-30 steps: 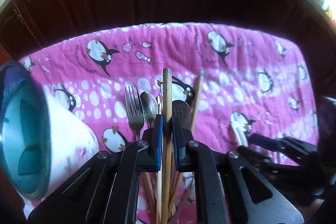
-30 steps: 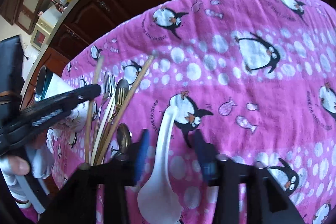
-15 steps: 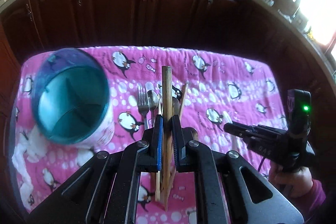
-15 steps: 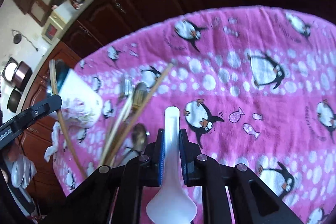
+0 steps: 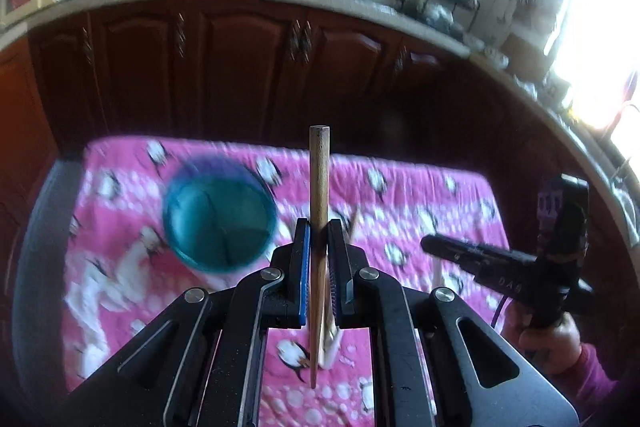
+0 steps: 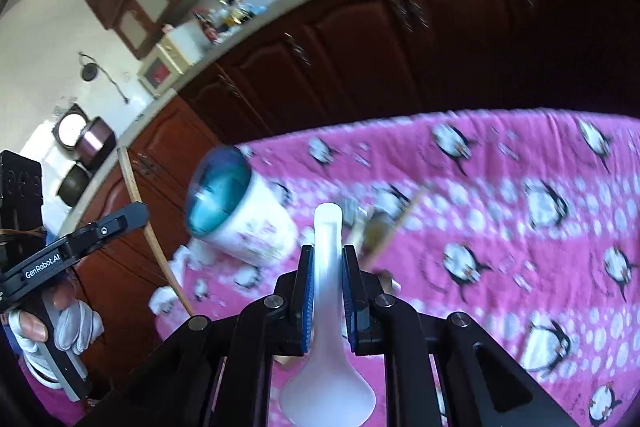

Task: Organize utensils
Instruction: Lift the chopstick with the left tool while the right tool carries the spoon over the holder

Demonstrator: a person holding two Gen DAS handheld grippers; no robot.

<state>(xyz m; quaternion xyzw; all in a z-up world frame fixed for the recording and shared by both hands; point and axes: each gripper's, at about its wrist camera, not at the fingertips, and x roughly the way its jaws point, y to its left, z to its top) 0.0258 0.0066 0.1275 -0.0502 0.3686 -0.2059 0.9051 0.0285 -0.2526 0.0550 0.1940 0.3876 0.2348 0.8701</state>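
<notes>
My left gripper (image 5: pixel 318 239) is shut on a wooden chopstick (image 5: pixel 319 179) and holds it upright, high above the table. My right gripper (image 6: pixel 328 263) is shut on a white plastic spoon (image 6: pixel 329 307), bowl end toward the camera, also lifted. A white utensil cup with a teal inside (image 5: pixel 219 215) stands on the pink penguin cloth (image 5: pixel 420 195), to the left of the chopstick; it also shows in the right wrist view (image 6: pixel 240 215). Blurred utensils and another chopstick (image 6: pixel 384 231) lie on the cloth beyond the spoon.
Dark wooden cabinets (image 5: pixel 240 67) with a countertop stand behind the table. The right gripper (image 5: pixel 500 263) is at the right of the left wrist view; the left gripper (image 6: pixel 72 251) is at the left of the right wrist view. A white cloth (image 5: pixel 104 287) lies by the cup.
Both grippers have risen well above the table with their loads. The right gripper closed on the white spoon a second ago. The cup now appears farther away and lower.
</notes>
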